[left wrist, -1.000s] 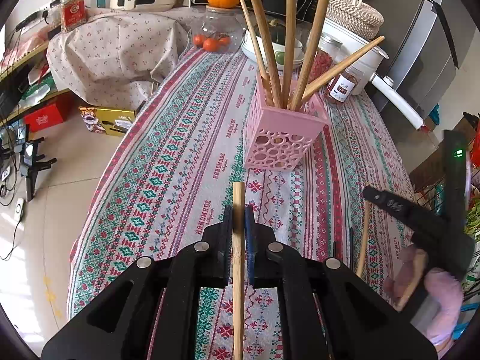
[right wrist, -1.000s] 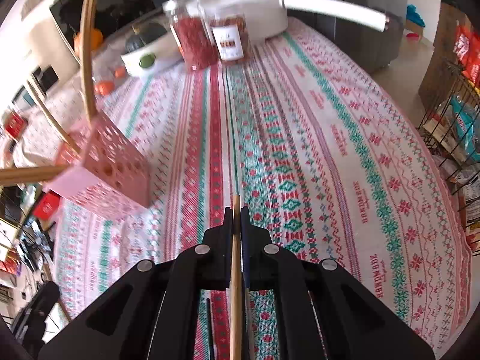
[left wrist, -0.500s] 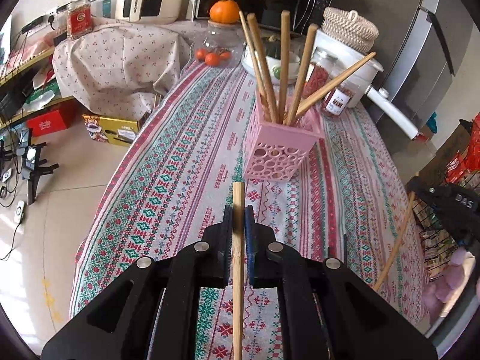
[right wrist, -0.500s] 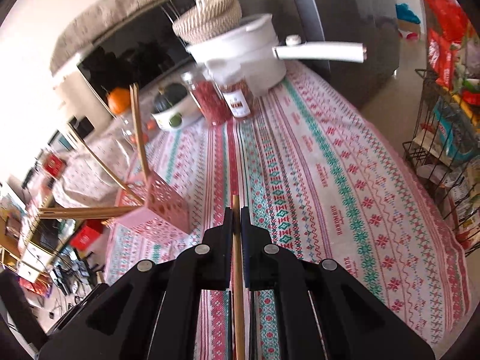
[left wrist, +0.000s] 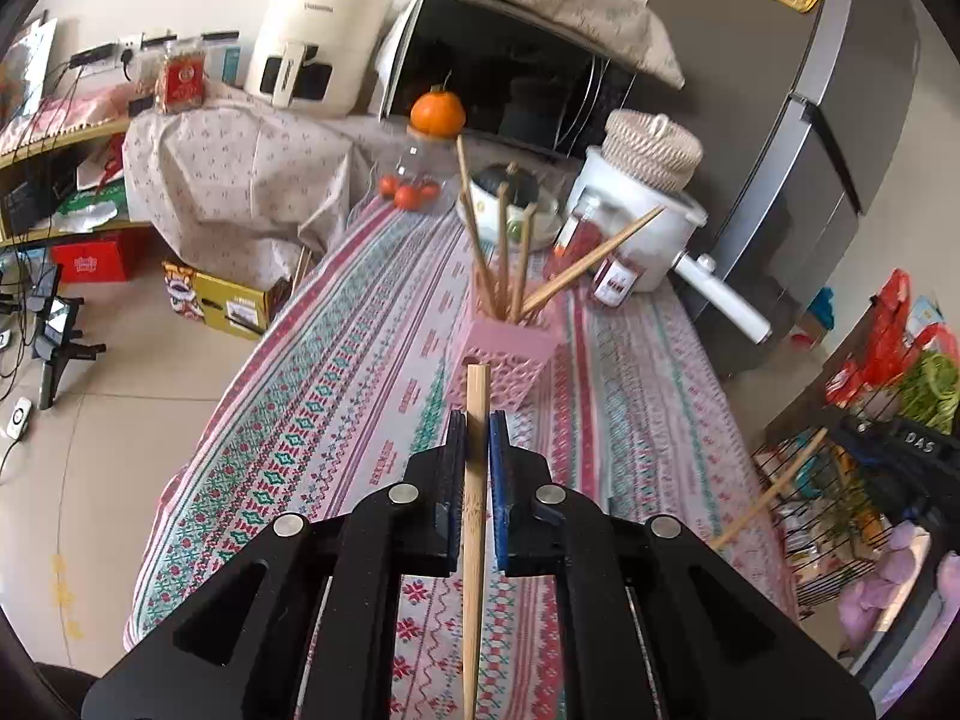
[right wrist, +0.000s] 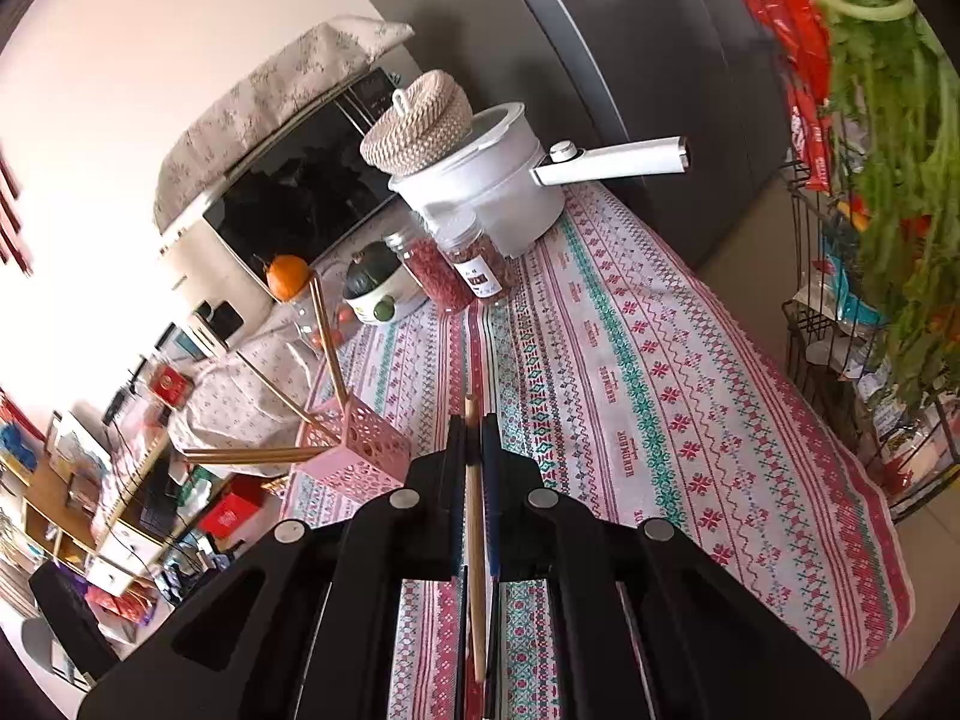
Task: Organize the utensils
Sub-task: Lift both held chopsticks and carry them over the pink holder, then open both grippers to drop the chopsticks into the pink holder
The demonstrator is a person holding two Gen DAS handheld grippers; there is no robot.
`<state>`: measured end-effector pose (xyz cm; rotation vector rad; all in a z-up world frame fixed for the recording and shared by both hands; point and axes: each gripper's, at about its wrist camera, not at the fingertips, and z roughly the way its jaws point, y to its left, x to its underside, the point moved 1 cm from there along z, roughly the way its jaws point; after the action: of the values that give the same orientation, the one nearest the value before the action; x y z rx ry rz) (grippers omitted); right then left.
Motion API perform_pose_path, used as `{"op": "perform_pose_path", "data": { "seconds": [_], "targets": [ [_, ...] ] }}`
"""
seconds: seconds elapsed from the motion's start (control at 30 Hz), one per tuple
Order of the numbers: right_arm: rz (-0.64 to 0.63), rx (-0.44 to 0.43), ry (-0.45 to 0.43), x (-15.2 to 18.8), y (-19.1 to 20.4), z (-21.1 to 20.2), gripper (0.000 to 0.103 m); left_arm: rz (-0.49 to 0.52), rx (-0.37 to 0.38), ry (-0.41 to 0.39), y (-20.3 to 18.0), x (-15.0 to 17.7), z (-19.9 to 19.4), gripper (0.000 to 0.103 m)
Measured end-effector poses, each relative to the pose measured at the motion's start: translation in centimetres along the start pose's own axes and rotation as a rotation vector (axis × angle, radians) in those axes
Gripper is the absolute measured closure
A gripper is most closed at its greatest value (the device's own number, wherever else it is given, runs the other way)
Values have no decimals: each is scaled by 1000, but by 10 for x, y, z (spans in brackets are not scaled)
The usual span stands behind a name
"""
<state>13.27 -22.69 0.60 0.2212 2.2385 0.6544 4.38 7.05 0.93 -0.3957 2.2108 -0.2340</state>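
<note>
A pink perforated utensil holder [left wrist: 507, 354] stands on the patterned tablecloth [left wrist: 336, 396] with several wooden chopsticks [left wrist: 510, 252] leaning in it. My left gripper [left wrist: 477, 426] is shut on a wooden chopstick [left wrist: 475, 480], held above the table on the near side of the holder. My right gripper [right wrist: 474, 429] is shut on another wooden chopstick [right wrist: 474, 516]; the holder [right wrist: 354, 450] sits to its left. The right gripper and its chopstick [left wrist: 774, 489] also show at the right edge of the left wrist view.
At the far end of the table stand a white pot [right wrist: 486, 186] with a long handle and woven lid, two spice jars [right wrist: 474, 258], a bowl [left wrist: 516, 204] and a jar with an orange [left wrist: 438, 114]. A wire rack [right wrist: 852, 324] with greens stands right of the table.
Both grippers have risen and pulled back from the table, each still holding its chopstick. The holder now looks smaller and farther away in both views.
</note>
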Motion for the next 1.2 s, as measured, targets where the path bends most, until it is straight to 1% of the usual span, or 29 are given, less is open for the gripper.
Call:
{"op": "perform_pose_path", "data": {
  "seconds": [0.1, 0.23, 0.33, 0.37, 0.47, 0.57, 0.63, 0.7, 0.8, 0.97, 1.03, 1.1, 1.13, 1.17, 1.2],
  "targets": [
    [20, -28, -15, -5, -3, -11, 98, -6, 17, -26, -5, -8, -15, 96],
    [39, -54, -41, -12, -5, -22, 97, -8, 48, -73, -19, -32, -34, 97],
    [63, -57, -51, -18, -11, -24, 97, 6, 61, -131, -37, -58, -50, 97],
    [70, -56, -52, -20, -13, -24, 97, 14, 62, -158, -46, -72, -55, 97],
    [103, -54, -53, -25, -22, -23, 97, 43, 46, -210, -67, -103, -58, 97],
    [129, -54, -53, -29, -30, -23, 97, 61, 0, -249, -83, -133, -50, 97],
    [138, -53, -56, -31, -35, -24, 97, 55, -17, -254, -87, -148, -44, 97],
    [147, -54, -56, -33, -38, -23, 97, 51, -52, -265, -90, -161, -33, 97],
    [152, -60, -48, -36, -40, -21, 97, 40, -90, -271, -91, -172, -19, 97],
    [156, -62, -34, -40, -40, -16, 97, 17, -154, -277, -85, -178, 8, 97],
    [158, -64, -29, -42, -39, -13, 97, -1, -170, -261, -79, -178, 23, 95],
    [163, -66, -24, -44, -37, -11, 97, -40, -174, -228, -68, -176, 32, 89],
    [162, -67, -24, -46, -36, -11, 97, -64, -168, -225, -63, -176, 32, 80],
    [160, -65, -27, -47, -33, -12, 97, -100, -161, -234, -54, -174, 28, 73],
    [155, -63, -30, -49, -31, -13, 97, -122, -162, -248, -47, -173, 22, 72]
  ]
}}
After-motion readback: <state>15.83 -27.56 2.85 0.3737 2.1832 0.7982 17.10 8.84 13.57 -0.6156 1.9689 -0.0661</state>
